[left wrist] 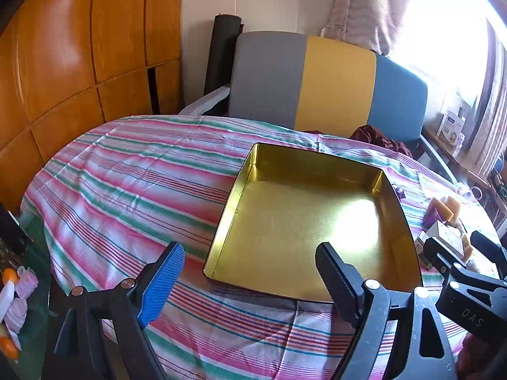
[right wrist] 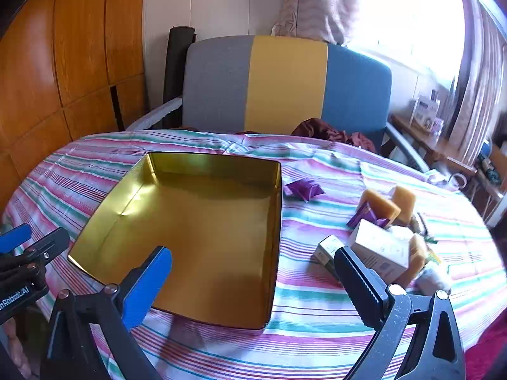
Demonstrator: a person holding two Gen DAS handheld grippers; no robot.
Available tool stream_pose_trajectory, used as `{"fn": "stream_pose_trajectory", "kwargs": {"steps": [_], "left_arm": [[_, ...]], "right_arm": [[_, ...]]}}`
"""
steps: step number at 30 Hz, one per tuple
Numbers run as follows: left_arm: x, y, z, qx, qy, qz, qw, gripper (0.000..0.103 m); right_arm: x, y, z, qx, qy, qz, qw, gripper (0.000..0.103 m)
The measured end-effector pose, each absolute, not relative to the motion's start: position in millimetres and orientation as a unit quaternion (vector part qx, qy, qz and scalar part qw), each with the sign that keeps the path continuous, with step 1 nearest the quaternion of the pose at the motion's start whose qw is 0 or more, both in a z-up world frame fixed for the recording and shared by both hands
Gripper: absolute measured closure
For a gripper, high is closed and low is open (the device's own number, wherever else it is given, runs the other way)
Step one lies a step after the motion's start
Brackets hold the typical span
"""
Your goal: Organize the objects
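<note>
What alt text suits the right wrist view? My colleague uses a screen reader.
An empty gold tin sits on a striped tablecloth, with soap bars, small boxes and a purple packet beside it. The open right gripper holds nothing.

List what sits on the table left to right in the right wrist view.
gold tin → purple wrapper → small carton → white box

light: daylight floods from blown-out window (right wrist: 408, 9) | glare: bright patch on floor of shiny gold rectangular metal tin (left wrist: 355, 221) | distortion: fisheye bends edges | focus: mostly sharp
</note>
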State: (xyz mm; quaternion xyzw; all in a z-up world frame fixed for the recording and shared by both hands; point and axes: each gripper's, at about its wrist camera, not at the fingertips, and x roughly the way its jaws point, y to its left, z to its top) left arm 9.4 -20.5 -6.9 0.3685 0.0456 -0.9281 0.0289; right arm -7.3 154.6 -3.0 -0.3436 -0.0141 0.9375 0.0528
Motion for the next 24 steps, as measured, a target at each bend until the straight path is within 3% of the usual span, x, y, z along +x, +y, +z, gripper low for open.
{"fn": "stream_pose_trajectory", "kwargs": {"steps": [24], "left_arm": [[12,-27,-3,0.361,0.063,-0.93,0.0,0.013]], "right_arm": [[-4,137,8,-0.337,-0.038,0.94,0.041,0.0]]}}
